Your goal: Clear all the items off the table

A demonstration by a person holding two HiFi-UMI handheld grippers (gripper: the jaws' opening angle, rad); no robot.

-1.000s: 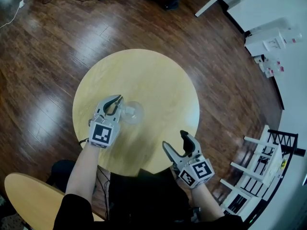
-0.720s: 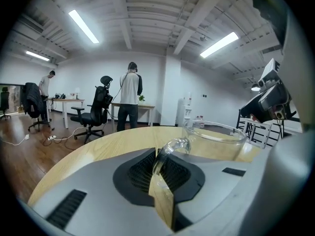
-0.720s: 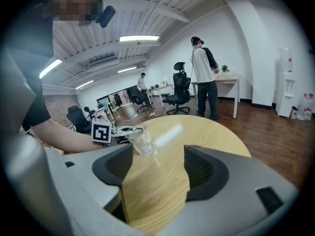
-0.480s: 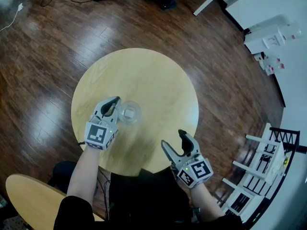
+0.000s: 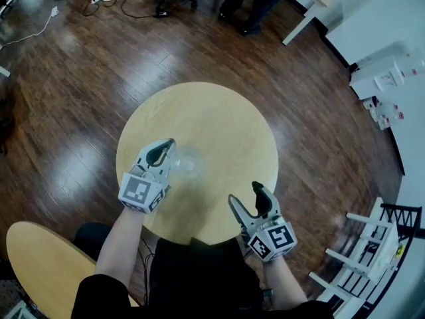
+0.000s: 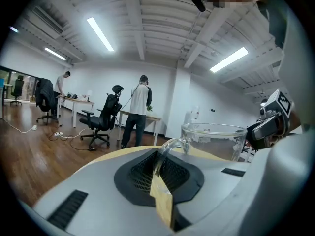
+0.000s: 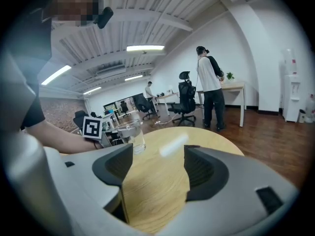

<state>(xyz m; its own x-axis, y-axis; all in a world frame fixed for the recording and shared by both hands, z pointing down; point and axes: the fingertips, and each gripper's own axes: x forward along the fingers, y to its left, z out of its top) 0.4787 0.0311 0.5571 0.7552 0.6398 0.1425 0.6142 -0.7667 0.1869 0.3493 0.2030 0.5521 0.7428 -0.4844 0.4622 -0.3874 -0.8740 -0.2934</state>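
Head view: 1 round table (image 5: 212,111), 1 clear mug (image 5: 188,159), 2 grippers. The left gripper (image 5: 169,155) had the mug right at its jaw tips, cup body just beyond them. The right gripper (image 5: 244,197) sat over the near table edge with its jaws apart and the mug well off to their left.

Left gripper view: jaws had just been closing and were clamped together on the mug's single handle (image 6: 170,145). Cup body stood upright just past the tips, to the right. The right gripper's marker cube (image 6: 283,102) showed beyond the mug. Far behind the tips were 2 people, one person (image 6: 140,109) standing at a desk, plus 1 office chair (image 6: 103,119).

Right gripper view: jaws stood roughly half apart with nothing gripped, only bare tabletop between them. The mug stood ahead of the jaw on the view's left, past its tip and not touching it. Couldn't tell if its base was clear of the top.
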